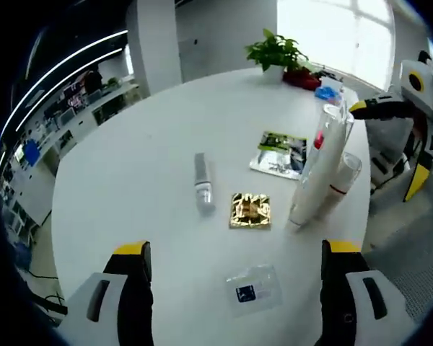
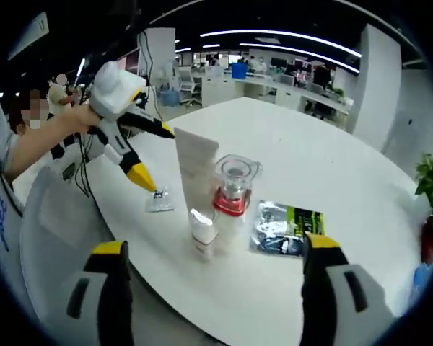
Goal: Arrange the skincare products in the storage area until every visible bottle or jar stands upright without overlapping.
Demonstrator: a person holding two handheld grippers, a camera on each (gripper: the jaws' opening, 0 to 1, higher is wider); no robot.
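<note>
Three products stand upright close together on the round white table (image 1: 130, 166): a tall white tube (image 1: 314, 180) (image 2: 197, 164), a clear bottle with a red collar (image 2: 233, 186) partly behind the tube, and a small white bottle with a clear cap (image 1: 344, 176) (image 2: 202, 232). A slim silver tube (image 1: 202, 184) lies flat on its side, apart from them. My left gripper (image 1: 237, 249) (image 2: 153, 155) hovers open over the near table edge, holding nothing. My right gripper (image 2: 213, 245) (image 1: 418, 94) is open too, on the other side of the standing group.
Flat sachets lie around: a gold one (image 1: 250, 210), a clear one with a blue label (image 1: 254, 292) (image 2: 159, 202), a green-black one (image 1: 280, 153) (image 2: 285, 227). A potted plant (image 1: 274, 52) stands at the far edge. A person's hand (image 2: 76, 115) holds the left gripper.
</note>
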